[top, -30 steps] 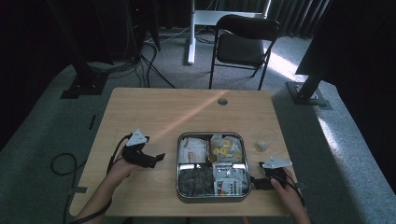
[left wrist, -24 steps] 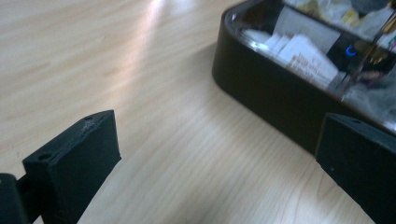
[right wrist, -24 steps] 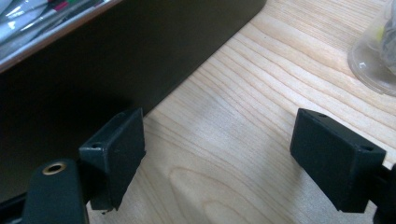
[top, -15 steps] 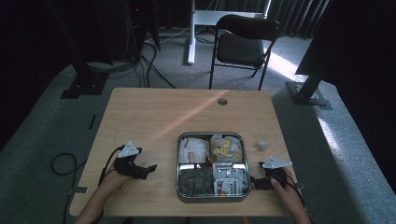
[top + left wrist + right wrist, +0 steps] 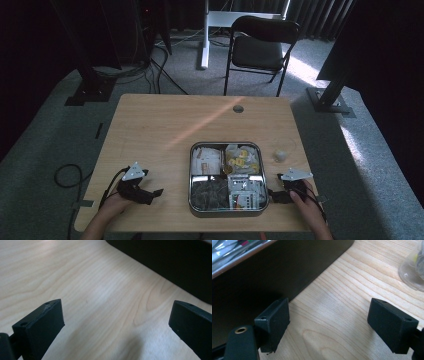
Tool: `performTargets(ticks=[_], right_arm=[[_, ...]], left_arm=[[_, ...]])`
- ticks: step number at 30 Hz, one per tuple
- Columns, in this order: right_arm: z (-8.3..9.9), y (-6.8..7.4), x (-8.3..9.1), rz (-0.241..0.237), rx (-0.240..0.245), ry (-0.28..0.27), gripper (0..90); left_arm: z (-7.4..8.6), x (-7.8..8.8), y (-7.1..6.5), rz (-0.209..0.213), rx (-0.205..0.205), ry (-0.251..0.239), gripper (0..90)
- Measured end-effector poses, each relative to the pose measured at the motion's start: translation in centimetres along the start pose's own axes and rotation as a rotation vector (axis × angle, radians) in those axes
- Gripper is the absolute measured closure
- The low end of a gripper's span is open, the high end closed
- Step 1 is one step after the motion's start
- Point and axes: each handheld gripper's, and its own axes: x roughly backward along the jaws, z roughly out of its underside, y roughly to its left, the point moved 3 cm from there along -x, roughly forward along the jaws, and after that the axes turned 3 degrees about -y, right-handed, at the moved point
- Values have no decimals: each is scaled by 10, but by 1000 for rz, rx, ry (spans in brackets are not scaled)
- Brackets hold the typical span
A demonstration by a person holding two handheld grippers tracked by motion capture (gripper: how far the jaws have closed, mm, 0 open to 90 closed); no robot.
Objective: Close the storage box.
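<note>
Wooden table (image 5: 165, 135) held a metal tray (image 5: 226, 210) at lower centre; left gripper (image 5: 156, 192) and right gripper (image 5: 270, 196) flanked it, jaws wide apart, empty.

Black claws (image 5: 159, 192), grey three-cornered top plates (image 5: 134, 171)

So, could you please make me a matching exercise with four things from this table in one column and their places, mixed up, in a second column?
Things:
1. metal tray
2. left tongs
3. right tongs
4. small clear cup

Places:
A. close beside the tray's right wall, near the table's front edge
B. on the wood right of the tray's far half
C. on bare wood well left of the tray, at the table's front
D. front middle of the table, four compartments with items inside

Pairs: 1-D, 2-C, 3-A, 4-B
</note>
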Motion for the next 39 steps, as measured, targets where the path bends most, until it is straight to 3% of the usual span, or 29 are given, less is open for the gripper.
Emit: performTargets(ticks=[10, 17, 21, 25, 30, 39], right_arm=[[0, 0, 0, 0, -1, 0, 173], [0, 0, 0, 6, -4, 5, 154], [0, 0, 0, 6, -6, 4, 154], [0, 0, 0, 6, -6, 3, 154], [0, 0, 0, 6, -5, 3, 154], [0, 0, 0, 10, -9, 6, 139]], left_arm=[[13, 12, 1, -17, -31, 35, 0], [22, 17, 8, -57, -26, 60, 0], [29, 19, 12, -59, -12, 74, 0], [31, 18, 13, -60, -17, 86, 0], [31, 15, 10, -85, -56, 118, 0], [32, 15, 9, -101, -41, 117, 0]])
